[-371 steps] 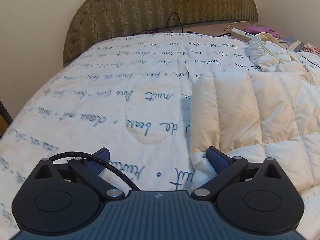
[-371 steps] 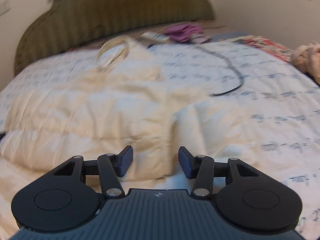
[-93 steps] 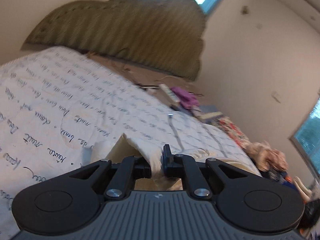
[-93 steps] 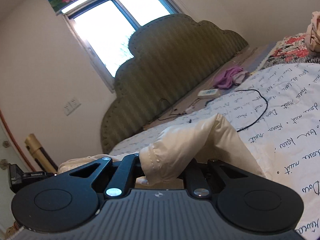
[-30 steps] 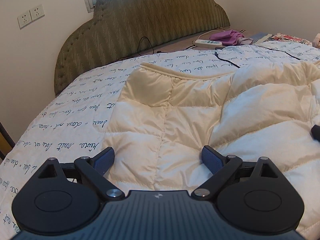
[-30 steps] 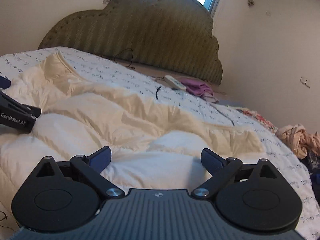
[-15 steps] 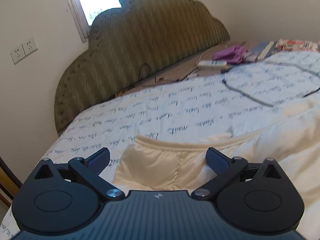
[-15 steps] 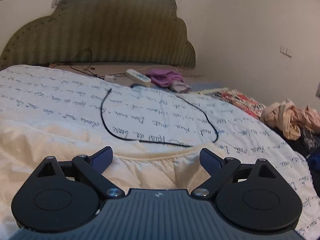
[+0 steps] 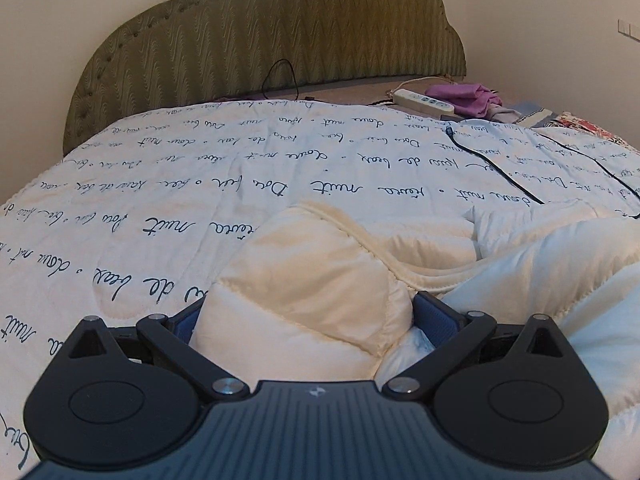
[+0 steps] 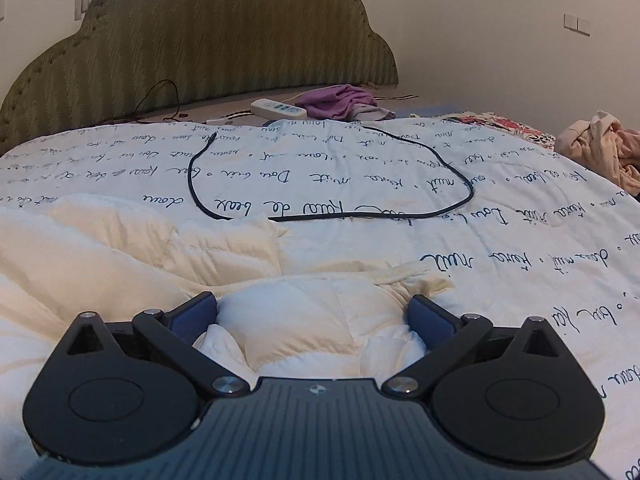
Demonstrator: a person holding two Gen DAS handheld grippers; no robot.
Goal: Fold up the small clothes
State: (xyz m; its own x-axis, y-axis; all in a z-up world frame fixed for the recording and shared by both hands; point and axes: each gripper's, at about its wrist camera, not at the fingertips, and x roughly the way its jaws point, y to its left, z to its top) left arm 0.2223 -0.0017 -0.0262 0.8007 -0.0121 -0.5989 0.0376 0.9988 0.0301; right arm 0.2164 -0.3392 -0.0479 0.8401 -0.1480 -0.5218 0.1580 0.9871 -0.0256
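Since a moment ago: both my grippers have come down onto the cream puffer jacket (image 9: 304, 280); half a second back its hem edge lay just ahead of my fingers, now padding bulges up between them.
Left gripper (image 9: 306, 318): I see the jaws standing wide apart, a puffy cream corner filling the gap; I cannot tell whether the blue pads (image 9: 434, 316) press on it.
Right gripper (image 10: 314, 314): jaws opening, spread wide, a white quilted mound of the jacket between them and the pads not visibly squeezing it.
Jacket position: directly under and ahead of both tools, spreading off to the right of my left one and to the left of my right one, lying on the white script-printed quilt (image 10: 500, 240).
Ahead of right gripper: a black cable (image 10: 332, 216) looped on the quilt, clear of the jacket's far edge.
Far ahead: green headboard (image 9: 280, 32), white power strip (image 10: 279, 108) and purple cloth (image 10: 340, 100) just before it.
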